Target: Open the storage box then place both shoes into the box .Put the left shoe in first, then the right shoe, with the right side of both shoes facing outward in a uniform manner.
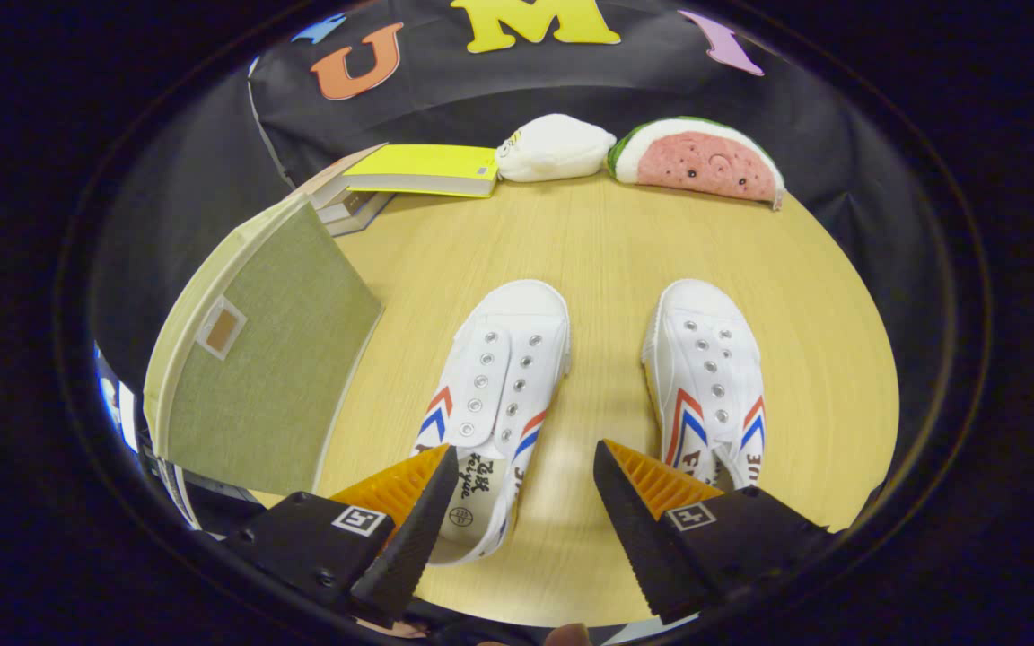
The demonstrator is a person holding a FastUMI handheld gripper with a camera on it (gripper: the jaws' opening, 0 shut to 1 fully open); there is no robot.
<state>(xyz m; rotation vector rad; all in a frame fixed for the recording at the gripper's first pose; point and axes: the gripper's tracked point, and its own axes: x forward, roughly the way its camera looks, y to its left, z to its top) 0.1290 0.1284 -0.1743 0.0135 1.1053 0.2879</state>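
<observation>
**Box lid still down as shoes wait on table**

The gripper [526,502] hovers wide open and empty above the left shoe [495,395]; the right shoe [710,381] lies alongside. The olive storage box [257,377] stands far left, apparently shut. Lifting its lid likely comes next.

Round light-wood table [607,260], pale grain running across, evenly lit from above with no hard shadows. Black cloth wall [499,99] draped behind and around the far rim, creased in soft folds. Against that wall, 2 stacked books [409,175], a white plush [555,148] and a watermelon-slice plush [701,161].
</observation>
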